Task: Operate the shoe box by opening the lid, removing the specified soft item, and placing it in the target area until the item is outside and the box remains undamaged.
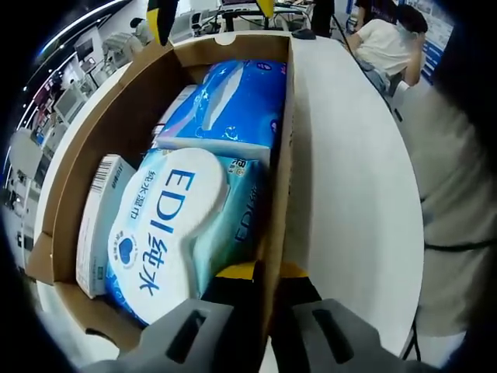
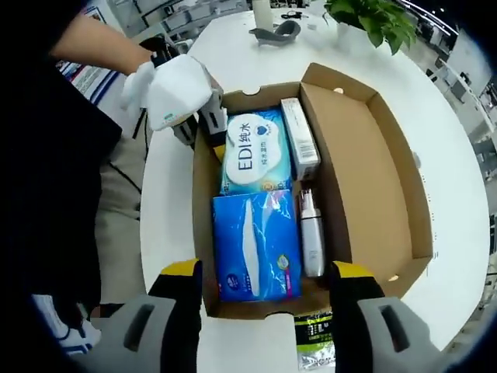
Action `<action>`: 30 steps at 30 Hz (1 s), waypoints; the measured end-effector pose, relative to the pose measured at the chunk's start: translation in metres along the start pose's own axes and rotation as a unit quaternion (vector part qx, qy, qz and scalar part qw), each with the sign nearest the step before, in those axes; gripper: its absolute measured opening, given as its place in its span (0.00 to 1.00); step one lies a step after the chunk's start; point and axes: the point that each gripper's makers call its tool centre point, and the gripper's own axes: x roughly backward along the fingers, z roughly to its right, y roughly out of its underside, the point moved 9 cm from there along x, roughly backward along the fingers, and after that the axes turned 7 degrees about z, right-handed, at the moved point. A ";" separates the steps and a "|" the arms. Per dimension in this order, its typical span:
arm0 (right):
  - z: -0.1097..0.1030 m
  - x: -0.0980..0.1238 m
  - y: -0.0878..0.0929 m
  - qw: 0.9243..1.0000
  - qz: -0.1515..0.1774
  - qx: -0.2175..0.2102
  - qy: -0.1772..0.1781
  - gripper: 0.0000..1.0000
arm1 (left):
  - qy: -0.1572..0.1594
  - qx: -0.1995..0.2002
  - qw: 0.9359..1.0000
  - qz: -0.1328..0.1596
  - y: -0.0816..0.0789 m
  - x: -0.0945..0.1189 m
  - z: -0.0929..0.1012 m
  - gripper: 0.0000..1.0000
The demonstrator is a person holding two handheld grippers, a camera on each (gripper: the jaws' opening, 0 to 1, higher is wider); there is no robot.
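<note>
Two tongs work the open shoe box (image 2: pixel 365 155): left tongs (image 1: pixel 268 291) pinching its wall, right tongs (image 2: pixel 264 291) spread, next grasping the wipes pack (image 2: pixel 255 151).

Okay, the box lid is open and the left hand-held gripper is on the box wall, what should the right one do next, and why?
Probably lower the open right hand-held gripper onto the blue soft pack straight ahead of it. The box lid is folded back, the left hand-held gripper straddles the wall beside the EDI wipes pack, steadying it, and the blue pack lies uncovered on top.
</note>
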 end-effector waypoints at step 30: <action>-0.004 -0.050 0.018 0.998 -0.054 -0.025 -0.006 0.78 | -0.006 -0.003 1.000 0.001 0.000 0.000 0.001 0.01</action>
